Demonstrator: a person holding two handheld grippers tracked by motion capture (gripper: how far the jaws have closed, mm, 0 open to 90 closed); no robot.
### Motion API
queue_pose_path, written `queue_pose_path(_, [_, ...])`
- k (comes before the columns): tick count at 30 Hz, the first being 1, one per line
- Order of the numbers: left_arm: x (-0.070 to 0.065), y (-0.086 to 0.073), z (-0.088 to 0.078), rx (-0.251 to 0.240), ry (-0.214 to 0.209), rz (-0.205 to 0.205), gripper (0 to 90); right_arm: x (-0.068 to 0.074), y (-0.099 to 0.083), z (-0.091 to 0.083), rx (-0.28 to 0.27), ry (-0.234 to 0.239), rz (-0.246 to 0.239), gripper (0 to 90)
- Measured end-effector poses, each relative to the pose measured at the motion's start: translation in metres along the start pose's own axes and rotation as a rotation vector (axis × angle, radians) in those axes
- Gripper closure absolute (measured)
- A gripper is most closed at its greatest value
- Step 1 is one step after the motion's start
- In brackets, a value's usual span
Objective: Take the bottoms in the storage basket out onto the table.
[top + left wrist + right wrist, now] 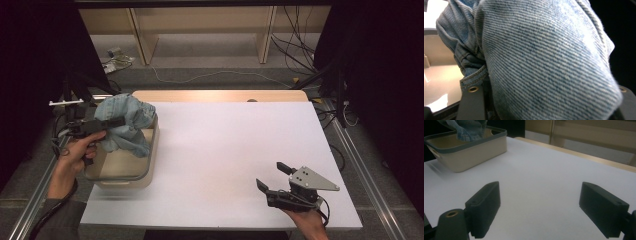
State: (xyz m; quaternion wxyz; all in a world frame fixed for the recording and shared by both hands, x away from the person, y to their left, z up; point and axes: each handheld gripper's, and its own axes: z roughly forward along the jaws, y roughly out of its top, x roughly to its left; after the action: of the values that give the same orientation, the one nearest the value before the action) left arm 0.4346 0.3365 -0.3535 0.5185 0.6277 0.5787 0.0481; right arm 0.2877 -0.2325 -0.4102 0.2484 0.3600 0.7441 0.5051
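The left tongs (117, 121) are clamped on the jeans (125, 122), a bunched piece of pale blue denim held up over the bin (150, 167). In the high view the bin sits at the bench's (230, 150) nine o'clock edge, a beige tub with a grey rim, and the jeans hang over its twelve o'clock end, their lower folds dipping inside. In the left gripper view the denim (544, 60) bulges up between the two black jaws, with the bin's pale floor at nine o'clock. The right tongs (272, 176) stand wide with nothing between them, low over the bench at about five o'clock, well apart from the bin. From the right gripper view the bin (474, 147) lies at eleven o'clock with the jeans (467, 128) above it.
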Motion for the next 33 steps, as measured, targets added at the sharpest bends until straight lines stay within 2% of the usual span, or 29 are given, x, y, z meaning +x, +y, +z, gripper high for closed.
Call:
queue_pose_path(10, [-0.003, 0.001, -0.001, -0.009, -0.029, -0.008, 33.4, 0.0, 0.0, 0.0, 0.003, 0.0, 0.0, 18.2])
queue_pose_path(33, [-0.021, 0.007, -0.009, -0.054, -0.122, 0.001, 33.3, 0.001, 0.0, 0.0, 0.003, 0.0, 0.0, 18.4])
